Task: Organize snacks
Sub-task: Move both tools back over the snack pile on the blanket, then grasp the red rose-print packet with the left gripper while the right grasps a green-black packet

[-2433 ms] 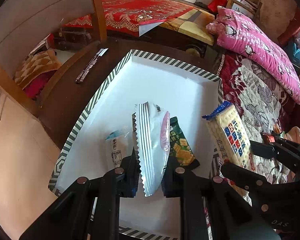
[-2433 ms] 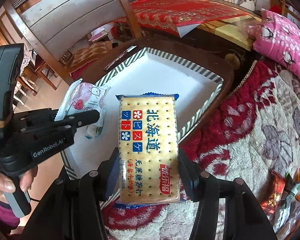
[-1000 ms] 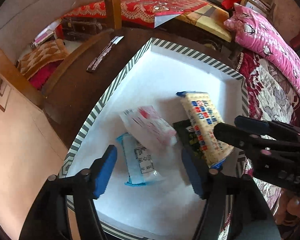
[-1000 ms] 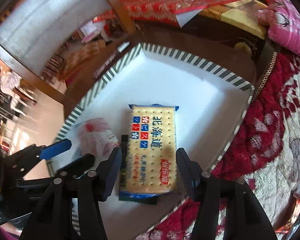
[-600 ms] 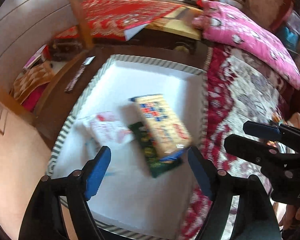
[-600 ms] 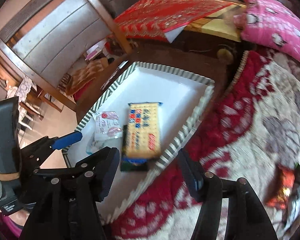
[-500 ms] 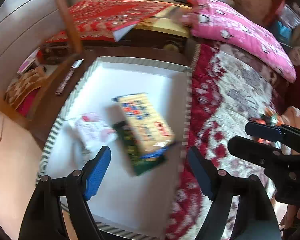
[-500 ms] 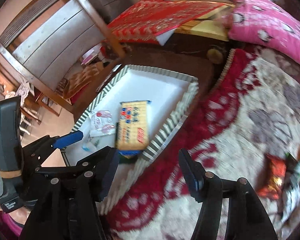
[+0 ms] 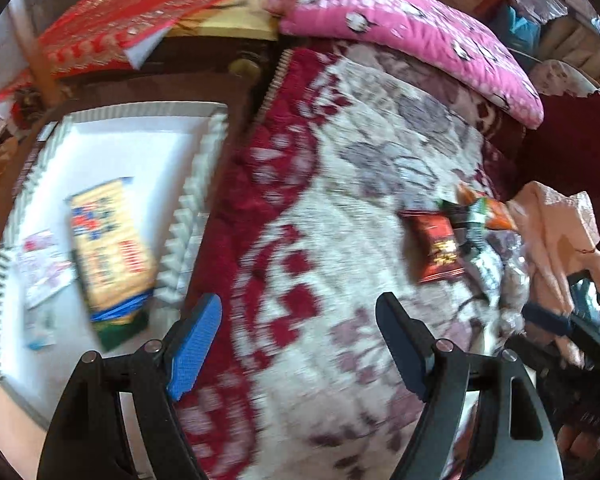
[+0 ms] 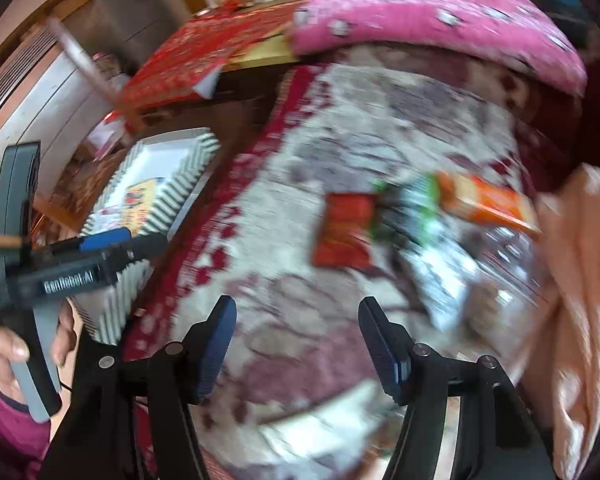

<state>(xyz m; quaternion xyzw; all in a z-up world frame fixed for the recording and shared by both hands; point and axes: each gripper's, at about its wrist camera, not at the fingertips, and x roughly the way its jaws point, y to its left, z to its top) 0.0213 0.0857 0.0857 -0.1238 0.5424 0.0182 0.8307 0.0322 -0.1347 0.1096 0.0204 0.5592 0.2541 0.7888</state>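
A white tray with a striped rim sits at the left; in it lie a yellow cracker pack, a green pack under it and a pink-white pouch. On the red-and-cream blanket lies a pile of snacks: a red packet, an orange packet and silver ones. My left gripper hangs open over the blanket with nothing in it. My right gripper is empty and its jaws are opening, below the red packet in its view.
A pink pillow lies at the blanket's far end. A red patterned cloth covers a surface behind the tray. Peach fabric bunches right of the snack pile. A hand holds the left gripper's handle.
Both grippers let go of their snacks into the tray, then swung right, away from it and over the blanket toward the snack pile. Both now hold nothing.
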